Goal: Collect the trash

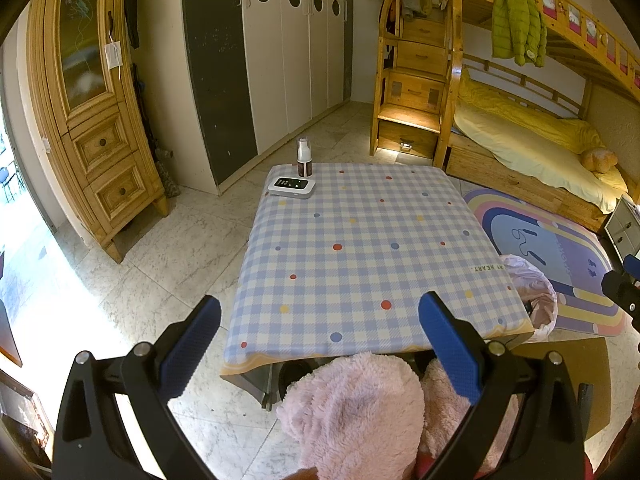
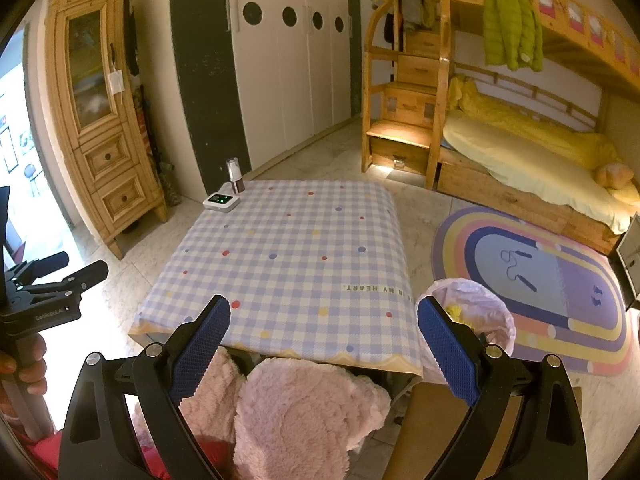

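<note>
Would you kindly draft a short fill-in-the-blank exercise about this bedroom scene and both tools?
1. The bottle and the white device stand at the far left corner of the ____ tablecloth.
2. The left tool and the right tool both have their fingers ____.
3. The bin beside the table is lined with a ____ bag.
4. A ____ puffer jacket hangs from the bunk bed.

Missing words: checked; open; pink; green

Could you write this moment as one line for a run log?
left gripper: open, empty | right gripper: open, empty | table: bottle, white device only | bin: beside table, lined
</note>
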{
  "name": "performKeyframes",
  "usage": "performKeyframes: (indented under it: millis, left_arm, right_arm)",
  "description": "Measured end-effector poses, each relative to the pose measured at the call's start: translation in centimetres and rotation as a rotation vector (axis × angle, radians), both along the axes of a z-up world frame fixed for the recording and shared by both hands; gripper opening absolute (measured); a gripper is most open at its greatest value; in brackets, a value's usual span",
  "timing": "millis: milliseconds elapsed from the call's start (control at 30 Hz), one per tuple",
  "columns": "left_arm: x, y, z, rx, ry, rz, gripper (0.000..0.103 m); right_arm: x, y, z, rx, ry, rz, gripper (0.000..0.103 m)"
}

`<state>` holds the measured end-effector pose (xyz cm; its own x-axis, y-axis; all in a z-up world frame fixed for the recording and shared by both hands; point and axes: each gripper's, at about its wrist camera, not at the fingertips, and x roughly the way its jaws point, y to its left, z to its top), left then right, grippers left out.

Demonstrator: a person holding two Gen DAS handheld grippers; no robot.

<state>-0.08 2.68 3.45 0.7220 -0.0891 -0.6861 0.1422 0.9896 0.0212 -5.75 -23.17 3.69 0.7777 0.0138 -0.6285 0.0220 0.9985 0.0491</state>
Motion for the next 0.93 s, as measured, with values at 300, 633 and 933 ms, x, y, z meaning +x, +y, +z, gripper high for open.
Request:
performKeyframes:
  millis: [300, 633, 933]
  left_arm:
    - [-0.2, -0.2, -0.1, 0.002, 0.002, 0.003, 0.096]
    - [-0.1, -1.0, -0.7, -0.007, -0.02, -0.042, 0.096]
    - [1.8, -3.5, -2.7, -0.004, 0.016, -0.118, 0.096]
  right_arm:
    - [-0.1, -0.1, -0.1, 0.002, 0.001, -0.001, 0.094]
    - [-0.4, -0.4, -0.5, 0.008, 0.0, -0.018, 0.094]
    - [-1.3, -5.9, -3.5, -0.013, 0.003, -0.208, 0.094]
